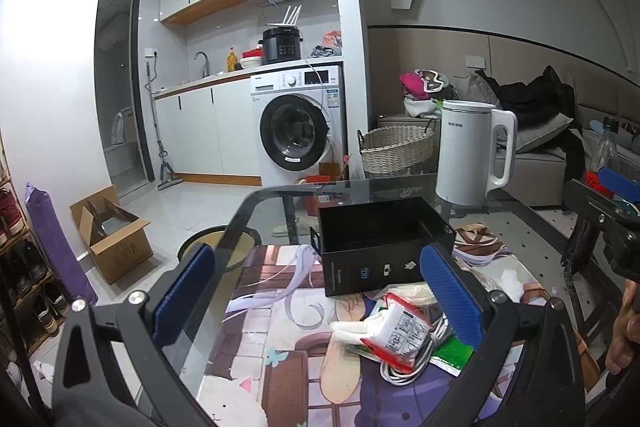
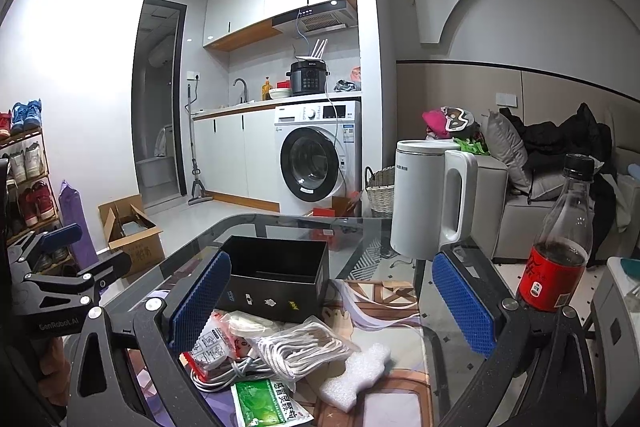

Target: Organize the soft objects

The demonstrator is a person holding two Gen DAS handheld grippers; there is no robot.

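An open black box stands empty on the printed mat. In front of it lies a pile: a red-and-white sachet, a bagged white cable, a green packet and a white foam piece. My left gripper is open and empty, above the mat left of the pile. My right gripper is open and empty, above the pile. The other gripper shows at each view's edge.
A white kettle stands behind the box. A cola bottle stands at the right. The glass table edge curves at the left, with a cardboard box on the floor beyond.
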